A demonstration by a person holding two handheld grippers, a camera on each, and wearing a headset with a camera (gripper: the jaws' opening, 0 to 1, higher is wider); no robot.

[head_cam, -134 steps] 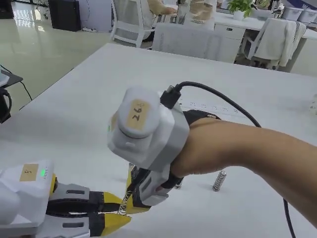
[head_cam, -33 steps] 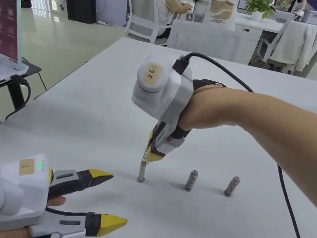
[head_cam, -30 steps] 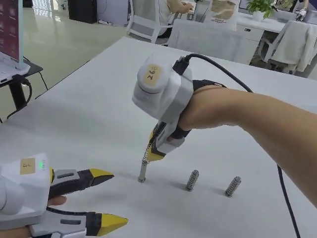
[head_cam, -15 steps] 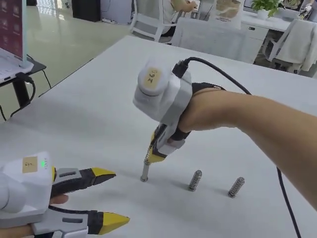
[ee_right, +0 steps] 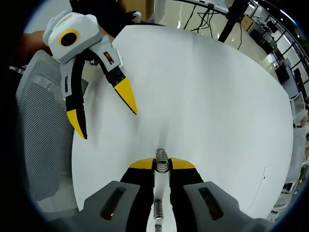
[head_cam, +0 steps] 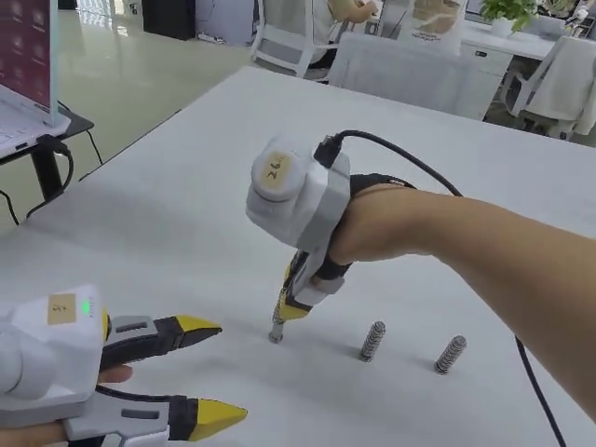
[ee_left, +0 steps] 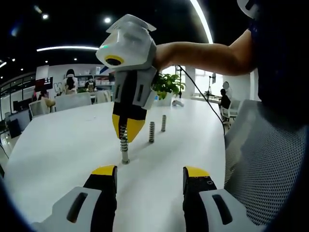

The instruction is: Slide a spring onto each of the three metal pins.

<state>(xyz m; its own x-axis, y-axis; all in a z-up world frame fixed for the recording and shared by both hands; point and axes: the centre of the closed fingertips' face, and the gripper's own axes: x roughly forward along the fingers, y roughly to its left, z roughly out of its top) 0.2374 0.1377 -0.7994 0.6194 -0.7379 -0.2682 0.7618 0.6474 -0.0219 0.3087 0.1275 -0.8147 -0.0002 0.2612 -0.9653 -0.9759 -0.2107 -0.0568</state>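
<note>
Lower now, the right hand-held gripper [head_cam: 289, 312], clamped on the spring [ee_right: 161, 161] at lower centre, could tip the pin [ee_left: 125, 154] if tilted.

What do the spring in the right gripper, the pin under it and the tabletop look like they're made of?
The spring looks like bare steel wire: grey coils with small glints. The pin under it seems plain metal, smooth with a dull sheen. The tabletop is white and matte, perhaps laminate; its look leaves that open.
</note>
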